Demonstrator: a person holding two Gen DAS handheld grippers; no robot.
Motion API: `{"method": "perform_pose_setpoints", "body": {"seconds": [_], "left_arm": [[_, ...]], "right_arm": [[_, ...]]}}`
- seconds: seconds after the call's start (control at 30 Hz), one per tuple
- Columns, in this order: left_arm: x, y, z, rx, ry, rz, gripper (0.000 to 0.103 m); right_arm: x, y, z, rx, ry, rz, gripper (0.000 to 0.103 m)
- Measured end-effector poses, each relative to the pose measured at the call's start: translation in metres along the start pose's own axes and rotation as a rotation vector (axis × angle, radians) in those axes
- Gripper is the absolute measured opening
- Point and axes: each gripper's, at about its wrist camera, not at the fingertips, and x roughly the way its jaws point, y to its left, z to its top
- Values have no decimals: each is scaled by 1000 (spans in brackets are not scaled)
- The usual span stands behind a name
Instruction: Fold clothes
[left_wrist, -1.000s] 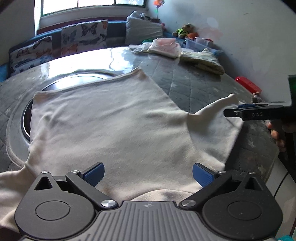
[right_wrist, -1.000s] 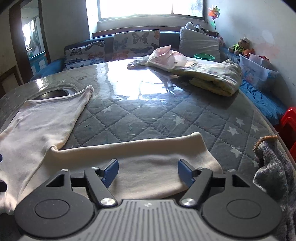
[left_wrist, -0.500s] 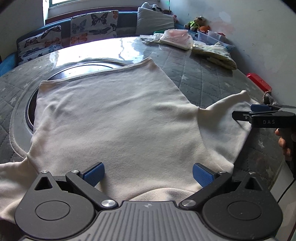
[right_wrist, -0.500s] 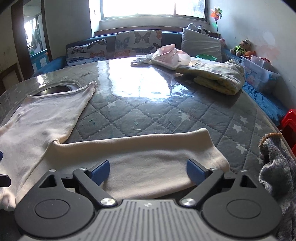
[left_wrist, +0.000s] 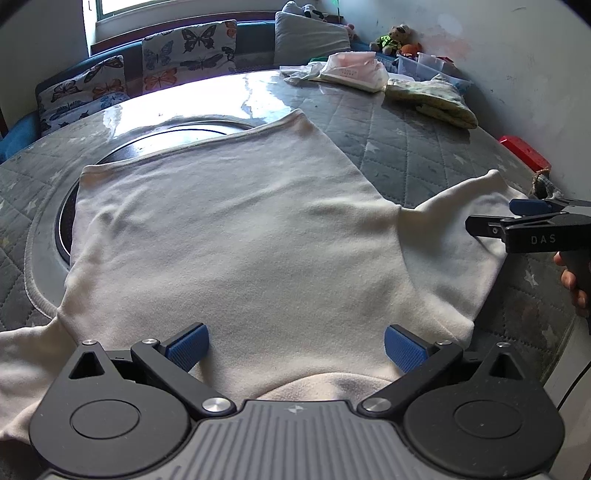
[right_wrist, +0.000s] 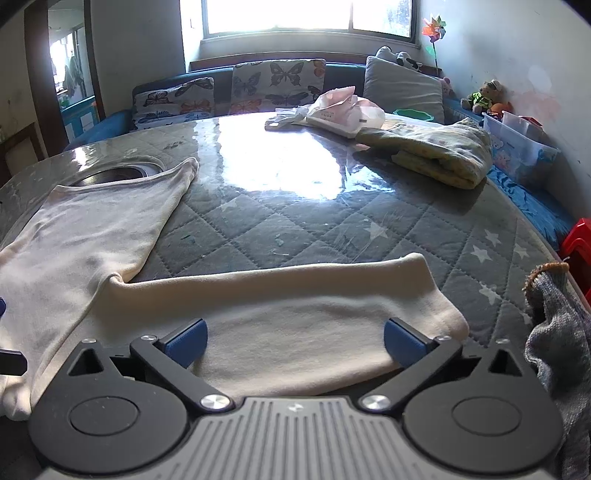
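Quilted grey desk (right_wrist: 332, 236) carries a cream long-sleeved top (left_wrist: 236, 236) spread flat near its front edge. Left gripper (left_wrist: 295, 345) is spread wide above the top's collar end. Right gripper (right_wrist: 293, 338) is spread wide over the top's outstretched sleeve (right_wrist: 295, 295).

Each gripper has a grey ribbed housing flanked by two round black discs, with black linkage arms pinned by silver screws and ending in ribbed blue pads (left_wrist: 188, 345). The left gripper (left_wrist: 295, 347) and right gripper (right_wrist: 294, 338) look identical. Seen side-on, the right gripper's black finger carries white "DAS" lettering, bare fingers (left_wrist: 570, 286) just below it.
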Motion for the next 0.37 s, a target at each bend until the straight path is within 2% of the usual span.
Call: {"method": "perform_pose_setpoints", "body": {"seconds": [0.37], "left_arm": [[-1,3,0,-30,-5,-6,103]], "right_arm": [[0,0,-1,0,-3,-2,103]]}}
